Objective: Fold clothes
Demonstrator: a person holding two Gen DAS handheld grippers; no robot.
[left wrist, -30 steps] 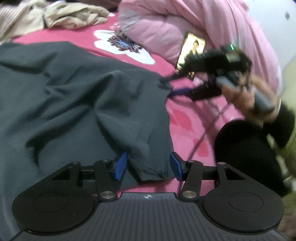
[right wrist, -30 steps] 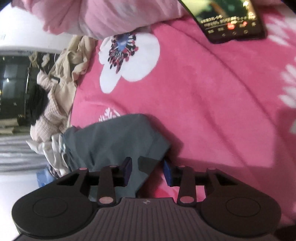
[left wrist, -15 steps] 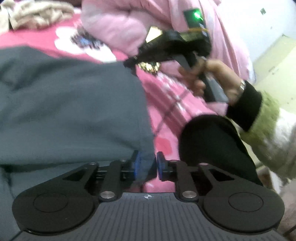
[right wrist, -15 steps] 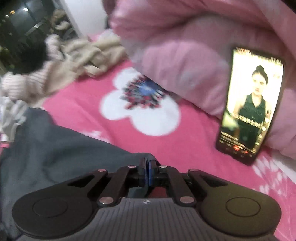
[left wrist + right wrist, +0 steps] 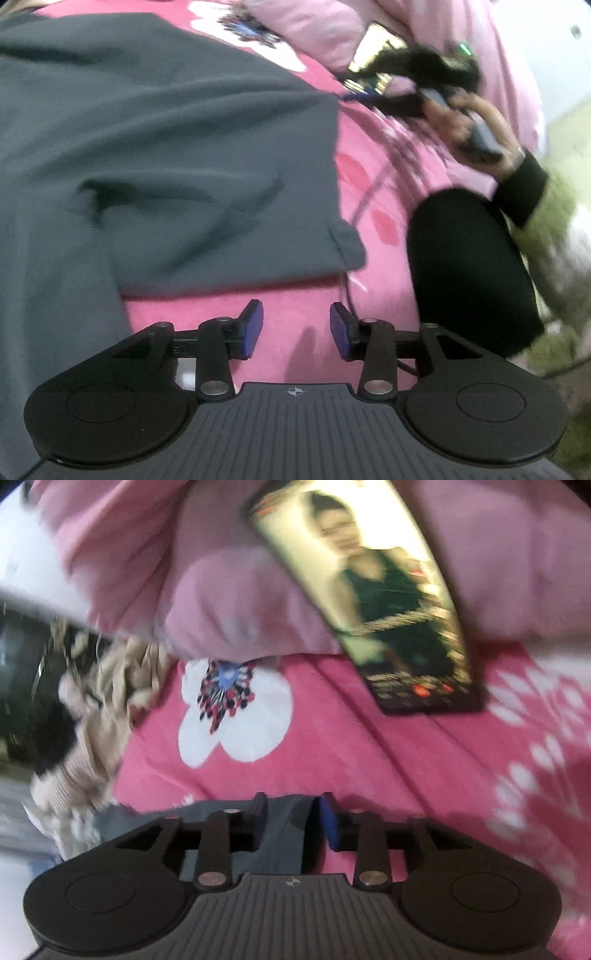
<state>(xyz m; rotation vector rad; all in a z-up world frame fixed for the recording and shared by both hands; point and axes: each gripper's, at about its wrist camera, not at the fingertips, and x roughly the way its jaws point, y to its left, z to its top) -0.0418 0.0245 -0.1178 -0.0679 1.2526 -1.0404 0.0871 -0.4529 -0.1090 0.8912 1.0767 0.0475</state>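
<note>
A dark grey garment lies folded over on the pink flowered sheet, its near corner toward the right. My left gripper hovers just short of that folded edge. Its jaws are opening and only pink sheet shows between the blue pads. In the right wrist view my right gripper is opening too. A corner of the grey garment lies between and under its pads, not pinched. A hand holds the right gripper at the garment's far right corner, blurred.
A lit phone leans on a pink quilt at the back. A heap of beige and striped clothes lies at the left. A person's black-clad knee rests on the bed to the right, with a thin cable nearby.
Half a second ago both grippers were shut on the garment's edge. Both have since let go, the cloth lies flat, and the left gripper has drawn back off it.
</note>
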